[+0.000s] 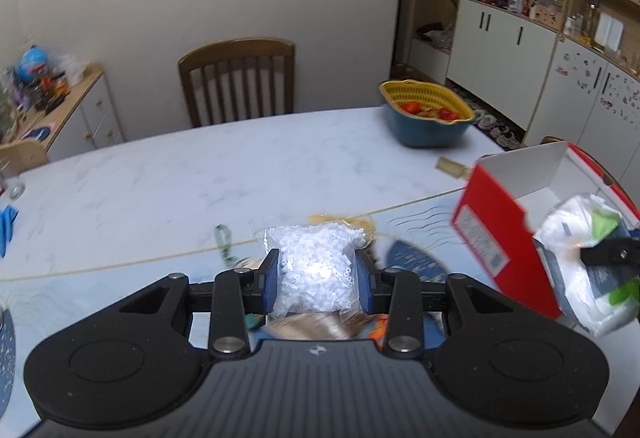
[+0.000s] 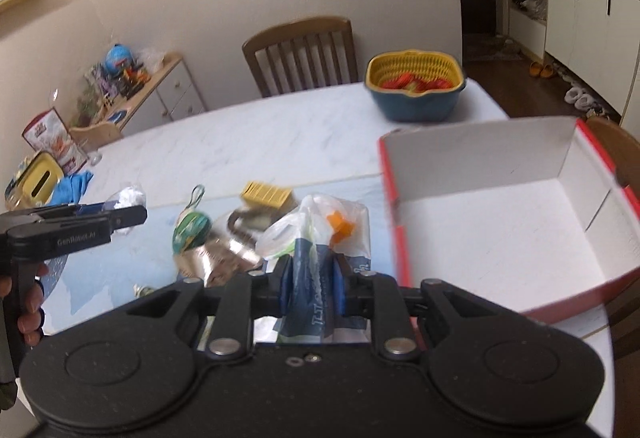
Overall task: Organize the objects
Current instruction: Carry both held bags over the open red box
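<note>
Red box (image 2: 500,222), strawberries in basket (image 2: 416,88)

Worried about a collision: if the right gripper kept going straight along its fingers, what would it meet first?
Probably the yellow ribbed block on the marble table; the right gripper, shut on a white-and-blue plastic bag, points there, though depth is unclear.

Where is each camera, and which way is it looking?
Left wrist: sits on the left claw, looks across the table to a chair; claw squeezes a bead bag; the right claw's tip shows.
Right wrist: sits on the right claw, same direction; claw squeezes a plastic bag; left claw and hand show.
Both see the red box, basket and chair.
</note>
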